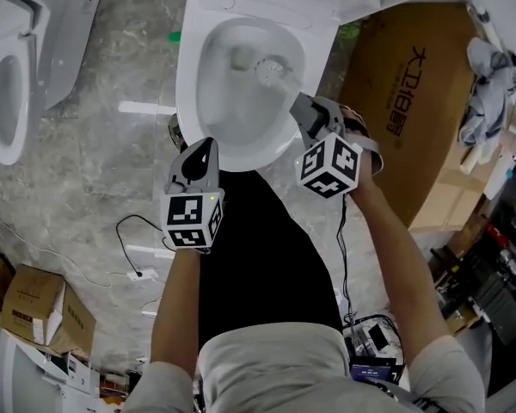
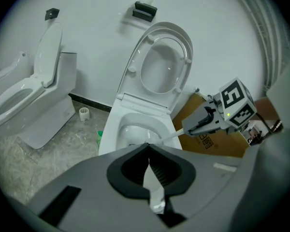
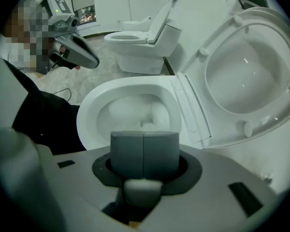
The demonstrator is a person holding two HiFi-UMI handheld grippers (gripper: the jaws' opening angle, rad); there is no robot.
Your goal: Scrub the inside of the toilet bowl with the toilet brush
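Toilet bowl [image 1: 208, 101] sits dead ahead on the floor [image 1: 95, 162], its lid [image 2: 164, 64] tipped up behind it against the wall. Toilet brush [image 1: 271, 69] is down inside the bowl, towards the right, its handle running back to the right gripper [image 1: 299, 101] over the bowl's right rim. Left gripper [image 1: 205, 144] is over the near rim, left of the right one. A second toilet [image 1: 9, 67] stands well off to the left. A cardboard box [image 1: 404, 101] lies just right of the bowl, and smaller boxes [image 1: 34, 304] sit near left.
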